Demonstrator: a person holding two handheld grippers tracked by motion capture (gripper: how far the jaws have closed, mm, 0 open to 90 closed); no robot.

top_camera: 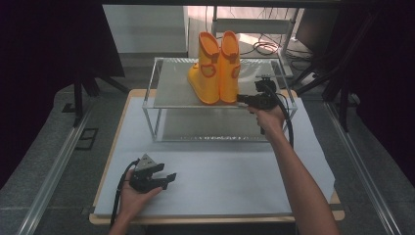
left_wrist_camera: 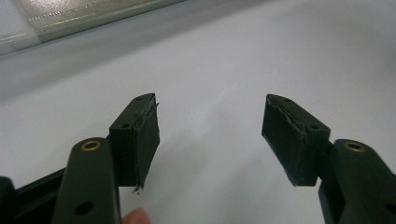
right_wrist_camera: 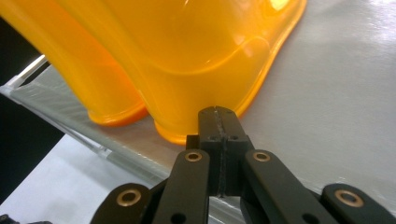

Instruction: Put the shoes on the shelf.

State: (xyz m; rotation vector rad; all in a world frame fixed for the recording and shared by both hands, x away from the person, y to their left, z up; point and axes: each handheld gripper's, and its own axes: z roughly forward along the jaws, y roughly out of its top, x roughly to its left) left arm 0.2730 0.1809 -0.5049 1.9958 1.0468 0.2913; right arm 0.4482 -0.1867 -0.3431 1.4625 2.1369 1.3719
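Observation:
Two yellow-orange rubber boots, one (top_camera: 205,73) beside the other (top_camera: 229,68), stand upright on the top shelf (top_camera: 171,90) of a low metal rack. My right gripper (top_camera: 241,98) is at the right boot's heel end, level with the shelf. In the right gripper view its jaws are shut together with nothing between them, and the right gripper (right_wrist_camera: 218,112) has its tip against the sole rim of the nearer boot (right_wrist_camera: 196,60); the other boot (right_wrist_camera: 84,70) stands behind it. My left gripper (top_camera: 166,178) rests low over the white table cover, and the left gripper (left_wrist_camera: 210,116) is open and empty.
The rack has a lower shelf (top_camera: 205,129) and thin corner posts, and stands at the back of the white-covered table (top_camera: 220,186). Its front edge (left_wrist_camera: 70,18) shows beyond the left gripper. Dark stands and cables lie behind the table.

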